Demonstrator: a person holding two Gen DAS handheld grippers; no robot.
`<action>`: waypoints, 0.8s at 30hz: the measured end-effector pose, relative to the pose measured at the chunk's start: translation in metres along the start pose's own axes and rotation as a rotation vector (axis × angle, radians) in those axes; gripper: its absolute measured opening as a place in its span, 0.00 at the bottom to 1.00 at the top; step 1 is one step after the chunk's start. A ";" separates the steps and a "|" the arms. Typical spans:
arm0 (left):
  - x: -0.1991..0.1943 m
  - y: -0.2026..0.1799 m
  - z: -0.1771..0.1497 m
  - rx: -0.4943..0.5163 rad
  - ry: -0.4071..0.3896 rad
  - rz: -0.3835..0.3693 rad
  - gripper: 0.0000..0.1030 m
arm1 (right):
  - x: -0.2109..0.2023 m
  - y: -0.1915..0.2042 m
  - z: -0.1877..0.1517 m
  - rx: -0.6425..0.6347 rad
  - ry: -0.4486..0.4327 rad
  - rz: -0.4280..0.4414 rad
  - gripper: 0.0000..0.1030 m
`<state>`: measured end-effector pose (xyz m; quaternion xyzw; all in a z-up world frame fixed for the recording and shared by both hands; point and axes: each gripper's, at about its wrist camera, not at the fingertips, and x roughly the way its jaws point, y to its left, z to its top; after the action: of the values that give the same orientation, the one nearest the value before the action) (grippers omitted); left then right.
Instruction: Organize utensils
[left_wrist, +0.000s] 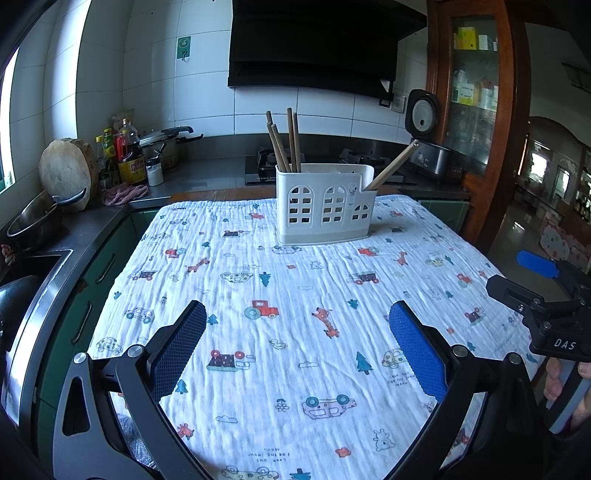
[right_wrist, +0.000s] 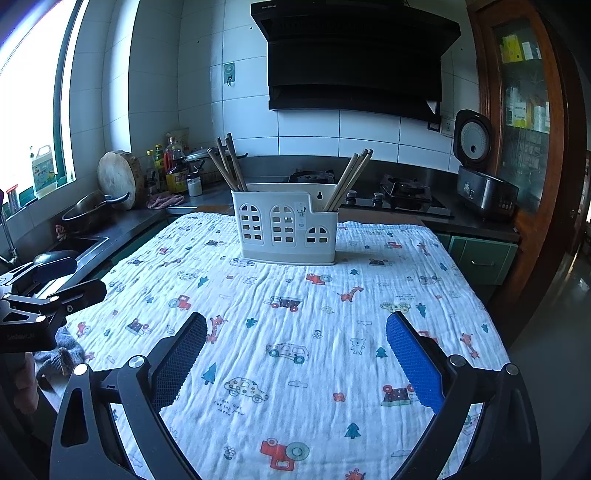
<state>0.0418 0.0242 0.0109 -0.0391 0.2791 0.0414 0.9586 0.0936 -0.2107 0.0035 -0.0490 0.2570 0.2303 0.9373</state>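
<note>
- While both tongs hover low over the table (right_wrist: 295, 369), the left tongs (left_wrist: 297, 332) stand wide apart with nothing between the blue pads.
- Right tongs (right_wrist: 295, 343) likewise gape, holding nothing.
- White utensil holder (right_wrist: 286, 225) stands upright at the far middle of the patterned cloth (left_wrist: 295, 295).
- One bundle of chopsticks (right_wrist: 229, 166) leans in its left compartment; a second chopstick bundle (right_wrist: 351, 177) leans rightward out of the low right compartment.
</note>
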 end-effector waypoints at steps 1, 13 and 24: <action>0.000 0.000 0.000 0.000 0.002 -0.001 0.95 | 0.000 0.000 0.000 0.001 0.001 0.001 0.92; -0.001 -0.002 0.000 0.002 0.003 -0.005 0.95 | 0.000 -0.001 0.000 0.003 0.000 0.001 0.92; -0.002 -0.002 0.000 -0.001 0.004 -0.007 0.95 | -0.001 -0.001 0.000 -0.002 -0.003 0.001 0.92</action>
<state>0.0406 0.0217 0.0120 -0.0407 0.2810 0.0379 0.9581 0.0933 -0.2117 0.0036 -0.0493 0.2552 0.2311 0.9376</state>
